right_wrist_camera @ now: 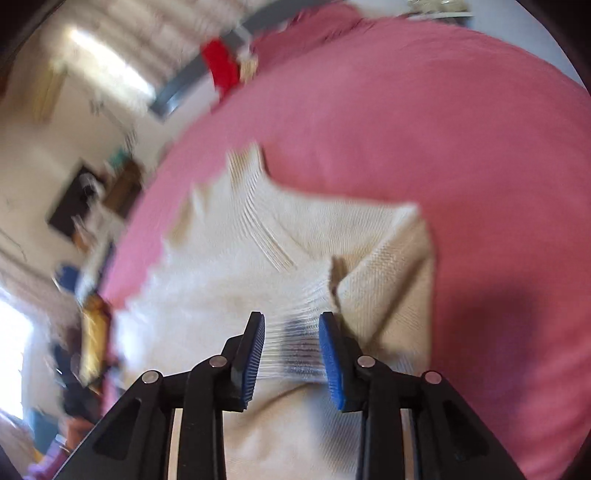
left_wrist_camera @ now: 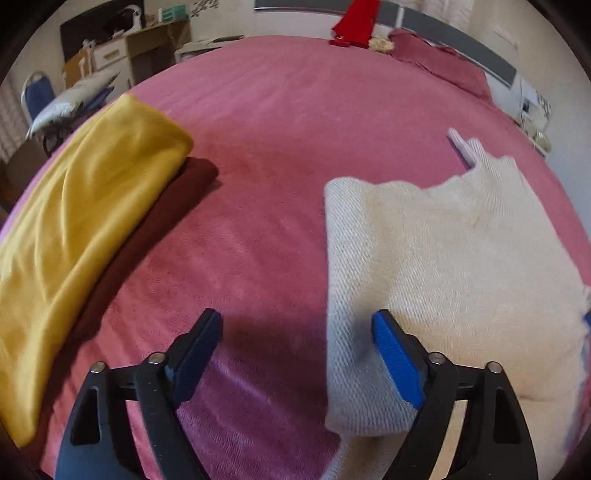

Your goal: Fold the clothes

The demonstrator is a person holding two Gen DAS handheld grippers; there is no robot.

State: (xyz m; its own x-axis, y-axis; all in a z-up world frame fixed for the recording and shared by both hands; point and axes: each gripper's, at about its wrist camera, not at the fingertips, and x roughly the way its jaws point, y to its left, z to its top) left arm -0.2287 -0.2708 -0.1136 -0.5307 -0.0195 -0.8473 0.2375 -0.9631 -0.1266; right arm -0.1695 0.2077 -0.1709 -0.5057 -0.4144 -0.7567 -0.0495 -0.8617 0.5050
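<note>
A folded mustard-yellow garment lay on a dark maroon one near the left edge of the bed, well apart from the cream knit sweater toward the right edge. Bare pink plush cover lay between the two. At the far edge a red cloth hung by the grey headboard, beside a rumpled pink pillow.

The sweater lay flat, part-folded, its long axis running from the near edge toward the headboard, its ribbed collar pointing that way. Its weave was coarse and ribbed; the left side was a straight folded edge.

The left gripper hovered with jaws wide apart over that folded edge, nothing between them. The right gripper had its jaws partly open over the sweater, with blurred knit between the blue ribbed pads; whether they pinched it I cannot tell.
</note>
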